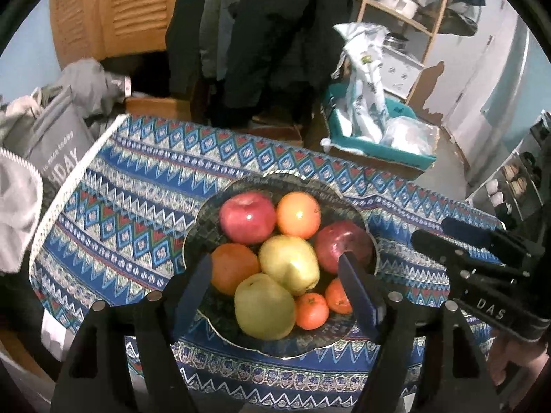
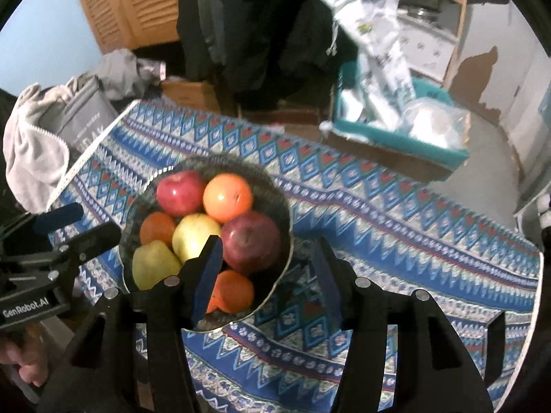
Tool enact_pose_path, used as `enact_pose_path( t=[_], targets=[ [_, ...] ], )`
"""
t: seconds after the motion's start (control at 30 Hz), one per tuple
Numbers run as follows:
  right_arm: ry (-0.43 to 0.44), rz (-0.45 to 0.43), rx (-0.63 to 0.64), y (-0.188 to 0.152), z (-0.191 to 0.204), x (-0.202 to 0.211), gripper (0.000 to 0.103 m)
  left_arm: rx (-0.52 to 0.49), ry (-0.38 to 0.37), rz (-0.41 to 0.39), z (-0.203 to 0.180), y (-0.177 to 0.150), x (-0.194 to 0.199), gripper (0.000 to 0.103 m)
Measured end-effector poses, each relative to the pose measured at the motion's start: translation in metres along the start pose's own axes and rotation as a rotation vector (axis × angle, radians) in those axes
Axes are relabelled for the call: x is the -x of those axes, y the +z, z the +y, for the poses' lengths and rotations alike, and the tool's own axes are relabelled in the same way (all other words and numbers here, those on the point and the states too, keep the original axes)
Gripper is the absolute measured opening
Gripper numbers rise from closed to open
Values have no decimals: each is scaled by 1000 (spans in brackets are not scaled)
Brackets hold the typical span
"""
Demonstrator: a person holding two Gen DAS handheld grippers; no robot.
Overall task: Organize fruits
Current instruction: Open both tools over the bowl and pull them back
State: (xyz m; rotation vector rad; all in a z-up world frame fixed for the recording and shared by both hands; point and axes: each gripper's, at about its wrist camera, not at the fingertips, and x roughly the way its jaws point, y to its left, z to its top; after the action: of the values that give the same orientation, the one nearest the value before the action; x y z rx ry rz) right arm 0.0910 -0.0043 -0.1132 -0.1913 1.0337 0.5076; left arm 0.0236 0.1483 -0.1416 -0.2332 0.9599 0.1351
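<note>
A dark glass bowl [image 1: 282, 174] [image 2: 290, 241] sits on a blue patterned tablecloth [image 1: 137, 206] [image 2: 413, 241]. It holds a red apple [image 1: 248, 216], a dark red apple [image 1: 344, 246] [image 2: 251, 237], two yellow apples [image 1: 289, 263] [image 1: 263, 306], two oranges [image 1: 298, 215] [image 1: 234, 272] and two mandarins [image 1: 311, 309] [image 1: 335, 296]. My left gripper [image 1: 277, 290] hovers open above the yellow apples, its pads touching nothing. My right gripper [image 2: 267, 275] is open over the bowl's right rim and a mandarin [image 2: 234, 292], gripping nothing. Each gripper also shows from the side in the other view: right gripper [image 1: 432, 229], left gripper [image 2: 94, 221].
Beyond the table's far edge stand a teal box [image 1: 378, 144] stuffed with plastic bags, a wooden shelf [image 1: 406, 17], hanging dark coats [image 1: 268, 34] and a grey bag [image 1: 58, 144] with pale clothing at the left. Bare tablecloth lies left and right of the bowl.
</note>
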Motion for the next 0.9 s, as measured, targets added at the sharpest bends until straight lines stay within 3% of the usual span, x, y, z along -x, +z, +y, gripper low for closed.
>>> enact_pose_path(
  t=[0.5, 0.6, 0.8, 0.9],
  targets=[
    [-87, -225, -64, 13, -27, 97, 64, -64, -69, -149, -40, 19, 61, 81],
    [-105, -265, -76, 12, -34, 116, 65, -72, -79, -178, -48, 21, 72, 86],
    [-144, -331, -101, 6, -47, 149, 69, -94, -107, -215, -62, 22, 90, 87],
    [-162, -360, -110, 3, -53, 163, 71, -95, -113, -237, -67, 23, 99, 94]
  ],
)
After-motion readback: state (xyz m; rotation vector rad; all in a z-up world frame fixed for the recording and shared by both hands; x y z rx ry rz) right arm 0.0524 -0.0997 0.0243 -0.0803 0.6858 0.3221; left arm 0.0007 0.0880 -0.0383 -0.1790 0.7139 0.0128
